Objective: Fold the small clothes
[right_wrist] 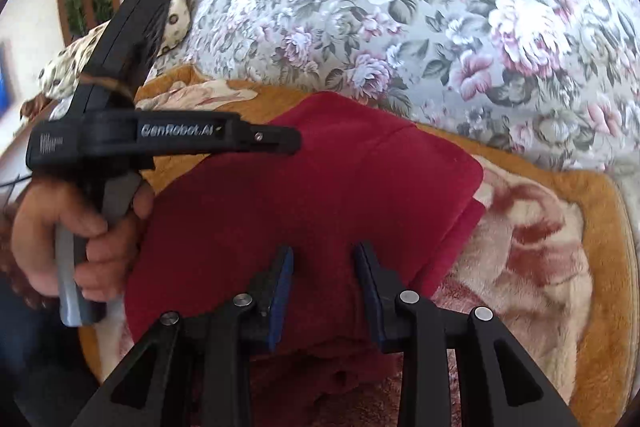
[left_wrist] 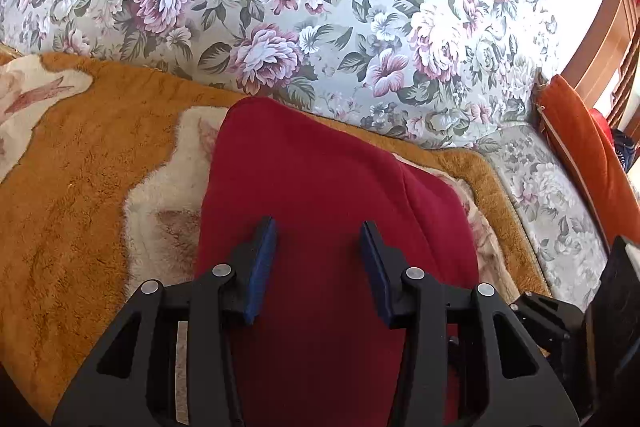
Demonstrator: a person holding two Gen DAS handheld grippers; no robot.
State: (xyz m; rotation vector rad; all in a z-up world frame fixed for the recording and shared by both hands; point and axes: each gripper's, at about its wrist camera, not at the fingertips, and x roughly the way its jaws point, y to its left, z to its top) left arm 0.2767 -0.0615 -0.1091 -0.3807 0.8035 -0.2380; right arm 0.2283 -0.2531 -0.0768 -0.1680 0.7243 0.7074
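Both grippers, left (left_wrist: 318, 239) and right (right_wrist: 323, 263), hover with jaws apart, empty, over red garment (left_wrist: 320, 179), seemingly folded; pinch edges evenly.

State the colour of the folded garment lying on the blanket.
Plain dark red fleece garment, with no pattern; the left wrist view shows it best.

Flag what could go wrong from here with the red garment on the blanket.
1. Both tools, left and right, are open over the red garment, gripping nothing; closing here may pinch several layers, or the plush blanket too.
2. A lower layer sticks out at the garment's right edge, so the next fold may come out uneven.
3. The left tool's body is close to the right; they could collide.
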